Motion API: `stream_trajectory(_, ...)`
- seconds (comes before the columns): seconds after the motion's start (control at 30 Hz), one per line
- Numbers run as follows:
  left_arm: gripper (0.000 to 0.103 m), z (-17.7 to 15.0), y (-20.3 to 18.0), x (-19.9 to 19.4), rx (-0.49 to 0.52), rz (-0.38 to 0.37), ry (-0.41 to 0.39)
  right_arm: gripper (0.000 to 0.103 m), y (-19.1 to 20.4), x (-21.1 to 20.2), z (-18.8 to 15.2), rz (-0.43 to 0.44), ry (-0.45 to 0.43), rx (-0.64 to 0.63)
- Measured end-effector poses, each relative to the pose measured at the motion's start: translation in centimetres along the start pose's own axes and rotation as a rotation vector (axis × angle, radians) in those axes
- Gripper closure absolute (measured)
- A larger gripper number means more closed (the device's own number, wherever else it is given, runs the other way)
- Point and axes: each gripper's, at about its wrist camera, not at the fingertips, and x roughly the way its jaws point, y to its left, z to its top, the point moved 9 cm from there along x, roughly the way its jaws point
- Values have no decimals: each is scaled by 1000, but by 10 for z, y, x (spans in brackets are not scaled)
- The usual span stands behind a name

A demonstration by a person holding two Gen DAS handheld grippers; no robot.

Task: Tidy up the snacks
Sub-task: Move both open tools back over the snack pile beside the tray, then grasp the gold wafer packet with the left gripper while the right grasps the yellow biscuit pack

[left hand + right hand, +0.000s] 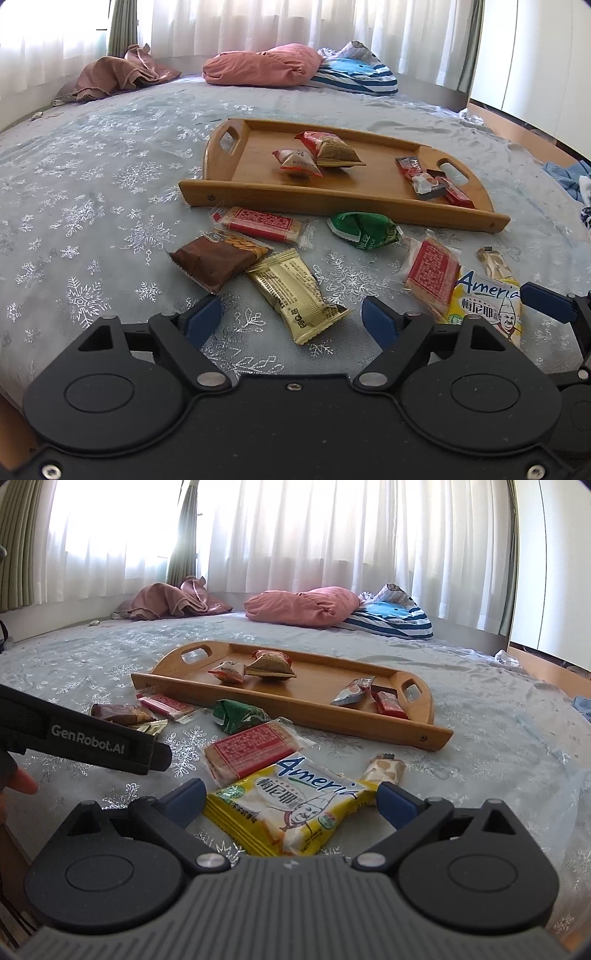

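A wooden tray (332, 206) lies on the snowflake bedspread and holds several wrapped snacks. In front of it lie loose packets: a gold one (295, 295), a brown one (210, 262), a green one (365, 229) and two red-labelled biscuit packs (262, 225). My left gripper (291, 317) is open, low over the bed, with the gold packet lying between its blue pads untouched. My right gripper (291, 797) is open astride a yellow packet (291, 812), which lies flat with the pads close to its edges. One of its fingers (550, 304) shows in the left wrist view.
A pink pillow (262, 66), a striped cushion (358, 75) and a brown cloth (114, 75) lie at the bed's far side below white curtains. A nougat bar (384, 770) lies right of the yellow packet. A person's fingertip (22, 781) shows at the left. White cupboards (535, 55) stand on the right.
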Motion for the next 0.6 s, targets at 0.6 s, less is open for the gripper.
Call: stream_trajectory(0.6, 63, 4, 0, -6, -50, -41, 3, 0, 3, 9, -1, -56, 11, 27)
